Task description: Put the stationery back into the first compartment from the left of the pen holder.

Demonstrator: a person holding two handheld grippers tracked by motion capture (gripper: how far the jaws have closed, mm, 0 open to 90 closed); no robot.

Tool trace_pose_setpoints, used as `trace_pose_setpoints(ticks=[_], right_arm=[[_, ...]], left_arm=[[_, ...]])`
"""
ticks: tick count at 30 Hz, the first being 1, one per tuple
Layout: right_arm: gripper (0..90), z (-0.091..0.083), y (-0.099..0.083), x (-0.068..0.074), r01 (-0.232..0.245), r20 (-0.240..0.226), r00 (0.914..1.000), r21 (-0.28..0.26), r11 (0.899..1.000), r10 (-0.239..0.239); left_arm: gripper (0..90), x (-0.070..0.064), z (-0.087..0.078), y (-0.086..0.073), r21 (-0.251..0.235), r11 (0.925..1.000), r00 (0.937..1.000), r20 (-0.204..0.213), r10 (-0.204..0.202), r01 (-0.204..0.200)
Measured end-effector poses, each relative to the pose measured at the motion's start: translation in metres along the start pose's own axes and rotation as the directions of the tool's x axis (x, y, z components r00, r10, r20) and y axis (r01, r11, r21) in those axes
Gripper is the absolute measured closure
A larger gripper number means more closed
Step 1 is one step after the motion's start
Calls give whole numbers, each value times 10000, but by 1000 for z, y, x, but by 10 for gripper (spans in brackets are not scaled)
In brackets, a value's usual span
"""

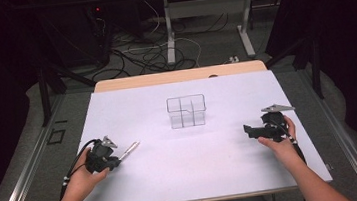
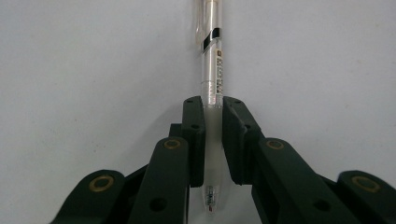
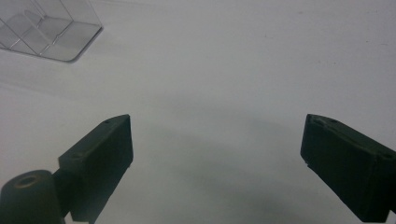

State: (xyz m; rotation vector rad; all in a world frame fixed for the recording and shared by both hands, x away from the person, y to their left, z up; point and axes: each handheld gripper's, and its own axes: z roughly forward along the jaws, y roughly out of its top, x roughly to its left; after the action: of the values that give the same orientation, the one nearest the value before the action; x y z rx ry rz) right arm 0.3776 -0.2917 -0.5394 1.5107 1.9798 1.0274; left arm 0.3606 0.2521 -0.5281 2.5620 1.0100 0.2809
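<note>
A clear plastic pen (image 1: 130, 149) with a printed label lies low over the white table sheet (image 1: 189, 174) at the left. My left gripper (image 1: 114, 161) is shut on the pen (image 2: 212, 84), gripping its frosted grip section while the barrel points away past the jaws. A clear compartmented plastic organizer (image 1: 186, 111) stands upright at the middle of the sheet, its corner also visible as the organizer (image 3: 49, 30) in the right gripper view. My right gripper (image 1: 248, 131) rests at the right side of the sheet, its jaws spread wide over bare sheet with nothing between them.
The white sheet covers a wooden tabletop (image 1: 179, 75) whose far edge shows behind it. Beyond the table, cables (image 1: 146, 53) lie on the floor around a desk's metal legs (image 1: 169, 31). Dark frame posts (image 1: 45, 94) stand at both sides.
</note>
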Motion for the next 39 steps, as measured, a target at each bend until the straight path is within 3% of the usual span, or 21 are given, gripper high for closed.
trace_pose_setpoints(ticks=[8, 16, 24, 36, 39], right_arm=[[94, 1, -1, 1, 24, -95, 10000, 62, 10000, -23], [126, 1, 0, 3, 150, -165, 9998, 41, 9999, -149], [153, -2, -1, 11, 146, -471, 9987, -477, 9988, -168], [150, -2, 1, 32, 1211, -656, 9901, -420, 9918, -1237], [144, -4, 1, 37, 1686, -768, 9823, -337, 9851, -1708]], left_arm=[[798, -10, -2, 11, -207, 9997, 9990, 426, -125, 134], [798, -25, -2, 24, -447, 9990, 9966, 818, 78, -42], [798, -43, 2, 42, -723, 9972, 9939, 1071, 255, -178], [798, -68, 13, 72, -1036, 9932, 9864, 1492, 686, -534], [798, -73, 15, 79, -987, 9929, 9843, 1568, 814, -664]])
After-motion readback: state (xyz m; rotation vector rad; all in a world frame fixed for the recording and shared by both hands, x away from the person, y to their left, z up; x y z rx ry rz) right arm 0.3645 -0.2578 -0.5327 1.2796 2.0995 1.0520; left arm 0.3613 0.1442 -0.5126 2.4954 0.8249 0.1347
